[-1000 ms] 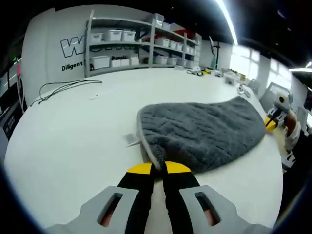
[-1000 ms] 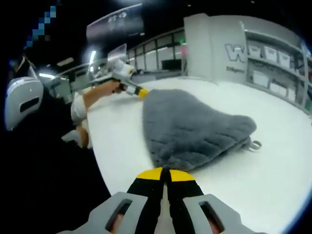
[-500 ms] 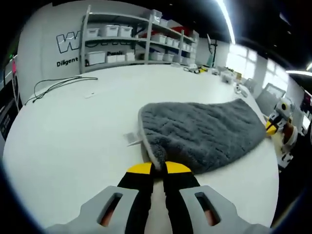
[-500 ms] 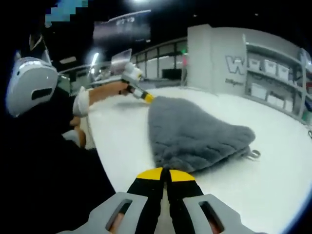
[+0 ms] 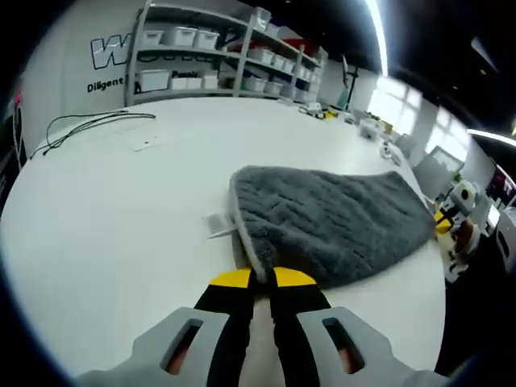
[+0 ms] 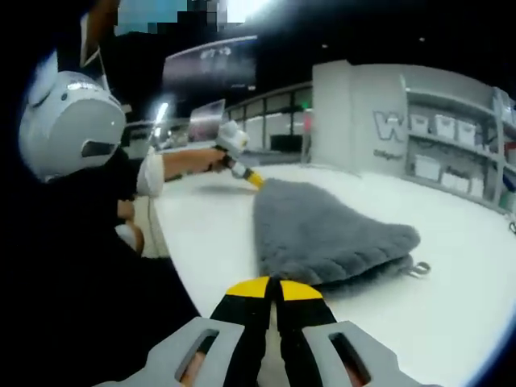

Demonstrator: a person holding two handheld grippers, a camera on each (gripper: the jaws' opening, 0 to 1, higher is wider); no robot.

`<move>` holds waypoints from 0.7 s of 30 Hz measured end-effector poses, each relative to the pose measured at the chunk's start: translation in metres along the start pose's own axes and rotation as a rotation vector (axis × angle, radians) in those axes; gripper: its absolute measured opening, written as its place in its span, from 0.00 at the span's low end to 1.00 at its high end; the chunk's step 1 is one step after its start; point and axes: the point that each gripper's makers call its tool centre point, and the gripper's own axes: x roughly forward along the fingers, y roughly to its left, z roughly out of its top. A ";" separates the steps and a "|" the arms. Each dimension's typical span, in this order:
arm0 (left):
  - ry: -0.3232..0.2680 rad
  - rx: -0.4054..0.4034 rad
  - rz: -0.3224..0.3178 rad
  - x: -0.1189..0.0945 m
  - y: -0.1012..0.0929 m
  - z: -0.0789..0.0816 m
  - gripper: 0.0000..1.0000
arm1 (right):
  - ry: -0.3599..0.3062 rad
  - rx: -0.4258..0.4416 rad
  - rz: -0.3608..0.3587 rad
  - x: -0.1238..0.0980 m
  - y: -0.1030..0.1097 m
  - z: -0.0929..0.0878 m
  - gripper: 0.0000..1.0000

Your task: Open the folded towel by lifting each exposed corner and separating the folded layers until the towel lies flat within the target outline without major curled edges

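Towel [image 5: 339, 222] unfolding looks only partly done: the grey towel lies on the white tabletop [image 5: 105, 210], stretched between the two grippers, and no target outline can be made out on the surface. In the left gripper view, the left gripper [image 5: 263, 279] has its yellow-tipped jaws together on a near corner of the towel, where a pale hem curls around the edge. In the right gripper view, the right gripper [image 6: 272, 289] has its jaws pressed together right at the towel's near edge [image 6: 322, 234], apparently pinching it, though the contact itself is hard to see. The same view shows the left gripper at the far corner, held by a person's hand [image 6: 201, 160]. A second layer seems to peek out underneath the right side, with a small loop tag [image 6: 417, 268] beside it, so at least one fold probably remains to be opened and the edges flattened.

Shelves [image 5: 218, 60] along the far wall carry white bins [image 5: 179, 36]; their contents cannot be seen. A black cable [image 5: 81, 127] trails across the tabletop, well apart from the towel.
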 end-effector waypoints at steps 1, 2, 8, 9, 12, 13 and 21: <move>0.004 0.005 0.001 0.000 -0.001 0.001 0.07 | -0.001 0.005 -0.005 0.000 0.001 0.001 0.00; 0.007 0.009 0.001 0.000 -0.001 0.001 0.07 | -0.011 -0.005 -0.018 -0.001 0.001 0.003 0.00; 0.009 0.025 -0.023 0.004 -0.003 0.007 0.07 | 0.005 -0.019 -0.020 -0.001 0.007 0.004 0.00; -0.006 0.047 -0.037 0.006 -0.003 0.012 0.07 | 0.007 -0.023 -0.022 0.000 0.007 0.004 0.00; -0.028 0.020 -0.063 0.011 -0.002 0.021 0.07 | 0.010 -0.016 -0.008 0.000 0.010 0.004 0.00; -0.031 0.017 -0.066 0.013 -0.001 0.023 0.07 | 0.010 -0.018 -0.004 0.001 0.012 0.004 0.00; -0.030 0.081 -0.068 0.028 -0.001 0.035 0.07 | 0.015 -0.022 0.009 0.004 0.017 0.006 0.00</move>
